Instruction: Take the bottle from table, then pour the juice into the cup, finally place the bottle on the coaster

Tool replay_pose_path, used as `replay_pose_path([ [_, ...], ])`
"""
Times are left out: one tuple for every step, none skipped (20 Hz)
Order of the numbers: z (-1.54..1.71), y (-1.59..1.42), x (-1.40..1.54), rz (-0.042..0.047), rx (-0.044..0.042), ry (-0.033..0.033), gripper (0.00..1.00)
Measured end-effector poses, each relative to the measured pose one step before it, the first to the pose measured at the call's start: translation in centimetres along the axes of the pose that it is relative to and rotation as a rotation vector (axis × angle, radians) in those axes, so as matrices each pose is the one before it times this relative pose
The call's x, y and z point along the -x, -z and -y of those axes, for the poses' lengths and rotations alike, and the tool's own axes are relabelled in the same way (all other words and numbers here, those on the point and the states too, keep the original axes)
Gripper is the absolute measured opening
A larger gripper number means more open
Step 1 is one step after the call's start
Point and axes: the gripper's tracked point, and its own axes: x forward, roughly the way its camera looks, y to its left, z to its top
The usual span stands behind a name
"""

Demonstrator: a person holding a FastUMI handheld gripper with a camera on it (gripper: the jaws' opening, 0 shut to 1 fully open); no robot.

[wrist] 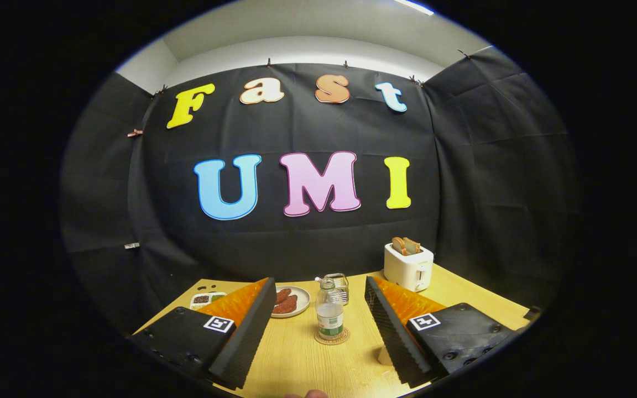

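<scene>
Nearest to us, a fingertip (314, 393) shows at the near edge of the pale wooden table (296, 359), between the bases of the two fingers. Our gripper (318, 301) has its two black ribbed fingers (252, 326) spread wide apart, holding nothing, each backed by an orange wedge and a black plate with a square marker.

Just ahead, in the gap between the fingers, we see the clear plastic bottle with a white and green label (330, 316). It stands upright on the round cork coaster (332, 336), free of both fingers. The liquid inside looks pale, and we cannot tell how full the bottle is.

Just behind the bottle sits a small clear cup in a wire frame (340, 286); whether it holds juice we cannot tell. Beside the tip of the left finger lies a round white plate with dark reddish pieces of food (291, 301), and beyond that finger, a small white tray with dark and green contents (205, 299).

Farther off, beyond the right finger, a white toaster with two slices of brown bread standing in its slots (408, 267) stands near the table's far edge.
</scene>
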Motion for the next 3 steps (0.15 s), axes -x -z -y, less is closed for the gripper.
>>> replay_pose_path([
  [0.035, -0.112, 0.254, 0.00032, -0.00316, -0.00438, 0.99],
  [0.047, -0.123, 0.322, 0.00025, -0.00107, -0.00440, 0.99],
  [0.034, -0.127, 0.254, 0.00085, 0.00054, -0.00450, 0.99],
])
